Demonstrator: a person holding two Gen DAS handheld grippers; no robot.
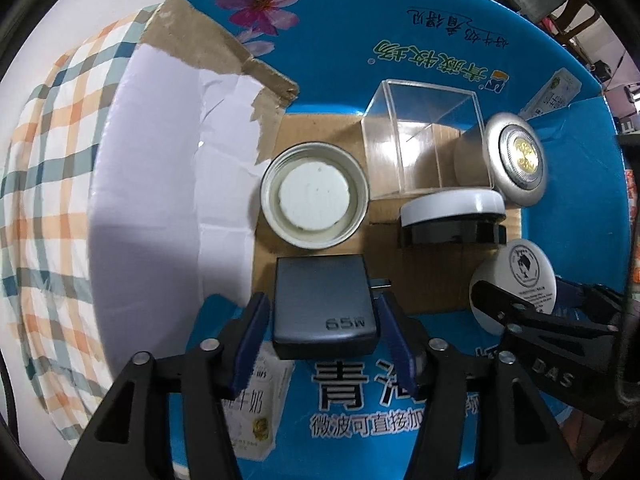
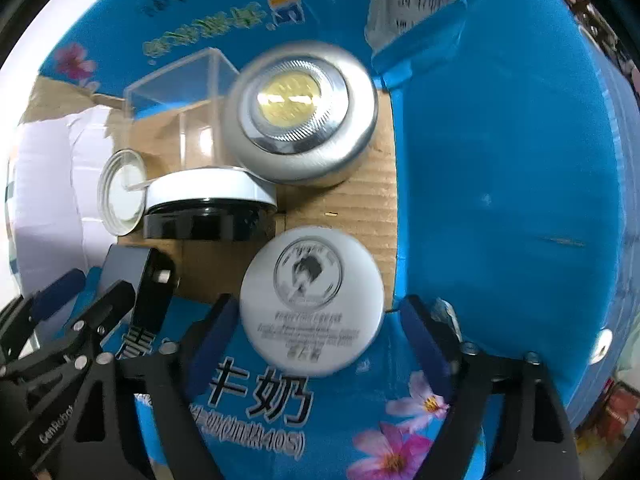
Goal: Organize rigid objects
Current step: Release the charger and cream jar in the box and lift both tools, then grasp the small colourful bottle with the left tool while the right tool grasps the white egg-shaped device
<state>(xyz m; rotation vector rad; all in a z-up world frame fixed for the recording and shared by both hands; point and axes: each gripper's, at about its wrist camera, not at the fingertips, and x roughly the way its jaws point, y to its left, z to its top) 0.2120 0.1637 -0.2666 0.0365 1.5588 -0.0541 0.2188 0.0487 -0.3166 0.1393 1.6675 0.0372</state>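
Observation:
Both grippers reach into a blue cardboard box (image 1: 440, 60). My left gripper (image 1: 320, 328) holds a dark grey 65W charger (image 1: 320, 300) between its blue pads, just above the box's cardboard floor. My right gripper (image 2: 316, 332) is open, its pads apart on either side of a white round tin (image 2: 312, 300) with a printed lid; there is a gap on the right side. The tin also shows in the left wrist view (image 1: 516, 280). The charger shows at the left of the right wrist view (image 2: 124, 264).
In the box lie an upturned white jar lid (image 1: 314, 196), a clear plastic cube (image 1: 424, 140), a black jar with a white lid (image 1: 452, 216) and a silver round tin with a gold centre (image 1: 516, 156). A checked cloth (image 1: 48, 160) lies left of the box.

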